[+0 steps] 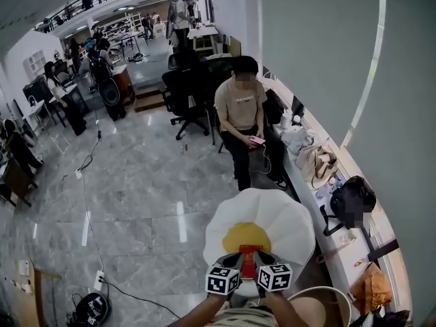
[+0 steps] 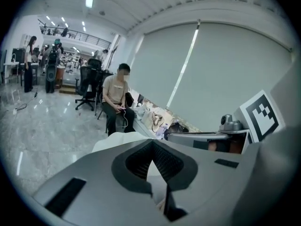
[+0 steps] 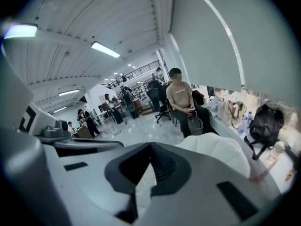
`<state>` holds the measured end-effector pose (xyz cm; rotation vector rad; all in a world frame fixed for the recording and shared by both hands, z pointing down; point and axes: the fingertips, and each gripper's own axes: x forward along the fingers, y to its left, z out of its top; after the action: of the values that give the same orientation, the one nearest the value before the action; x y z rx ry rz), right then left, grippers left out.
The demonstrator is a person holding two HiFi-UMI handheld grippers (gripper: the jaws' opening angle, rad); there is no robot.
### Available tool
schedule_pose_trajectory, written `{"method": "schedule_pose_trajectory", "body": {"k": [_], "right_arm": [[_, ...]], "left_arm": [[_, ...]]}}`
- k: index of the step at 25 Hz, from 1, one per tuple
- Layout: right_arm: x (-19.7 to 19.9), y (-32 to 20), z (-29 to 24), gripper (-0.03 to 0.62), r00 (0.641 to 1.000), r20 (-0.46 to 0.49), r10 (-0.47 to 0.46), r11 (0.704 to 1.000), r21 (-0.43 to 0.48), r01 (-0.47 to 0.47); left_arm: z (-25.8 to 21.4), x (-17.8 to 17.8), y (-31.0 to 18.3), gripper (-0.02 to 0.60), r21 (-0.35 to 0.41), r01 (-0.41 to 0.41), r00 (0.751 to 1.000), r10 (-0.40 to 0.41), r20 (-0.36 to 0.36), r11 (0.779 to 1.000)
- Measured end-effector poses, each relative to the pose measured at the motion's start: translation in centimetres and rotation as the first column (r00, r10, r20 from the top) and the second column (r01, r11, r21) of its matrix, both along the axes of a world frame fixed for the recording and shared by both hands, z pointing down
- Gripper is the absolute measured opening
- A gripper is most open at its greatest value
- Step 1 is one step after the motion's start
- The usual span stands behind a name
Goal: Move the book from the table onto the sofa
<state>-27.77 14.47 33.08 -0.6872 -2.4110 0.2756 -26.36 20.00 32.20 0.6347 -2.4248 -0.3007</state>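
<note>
Both tools are clenched, jaws together: the left tool (image 1: pixel 238 257) and the right tool (image 1: pixel 261 255) sit side by side at the frame's lower centre. The red book (image 1: pixel 251 265) shows between them, over the egg-shaped sofa (image 1: pixel 286 216); no view shows the grip itself. On the surface (image 1: pixel 338 264) along the right stand a beige handbag (image 1: pixel 319 163) and a black backpack (image 1: pixel 352 199), contents hidden.

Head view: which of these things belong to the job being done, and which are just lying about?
Part of the job:
red book, between the two gripper tips
egg-shaped sofa
left gripper
right gripper

Just lying about:
beige handbag
black backpack
orange bag
office chairs
</note>
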Motion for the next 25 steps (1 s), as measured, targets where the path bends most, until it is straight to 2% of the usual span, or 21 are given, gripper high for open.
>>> {"method": "schedule_pose_trajectory", "body": {"k": [7, 14, 18, 25], "right_arm": [[-0.9, -0.4, -5.3, 0.014, 0.993, 0.12, 0.017, 0.999, -0.032, -0.013], [-2.1, 0.5, -9.1, 0.014, 0.97, 0.241, -0.022, 0.998, -0.055, 0.036], [-2.4, 0.6, -9.7, 0.014, 0.963, 0.269, -0.034, 0.997, -0.052, 0.049], [-3.6, -0.5, -9.8, 0.014, 0.958, 0.287, -0.003, 0.998, -0.052, 0.018]], "left_arm": [[-5.3, -1.5, 0.3, 0.005, 0.033, 0.021, 0.99, -0.026, 0.137, 0.999], [-9.6, -2.7, 0.2, 0.005, 0.036, 0.031, 0.963, -0.04, 0.267, 0.999], [-10.3, -3.0, 0.2, 0.005, 0.036, 0.045, 0.953, -0.053, 0.299, 0.998], [-10.8, -3.7, 0.2, 0.005, 0.038, 0.055, 0.943, -0.064, 0.327, 0.998]]}}
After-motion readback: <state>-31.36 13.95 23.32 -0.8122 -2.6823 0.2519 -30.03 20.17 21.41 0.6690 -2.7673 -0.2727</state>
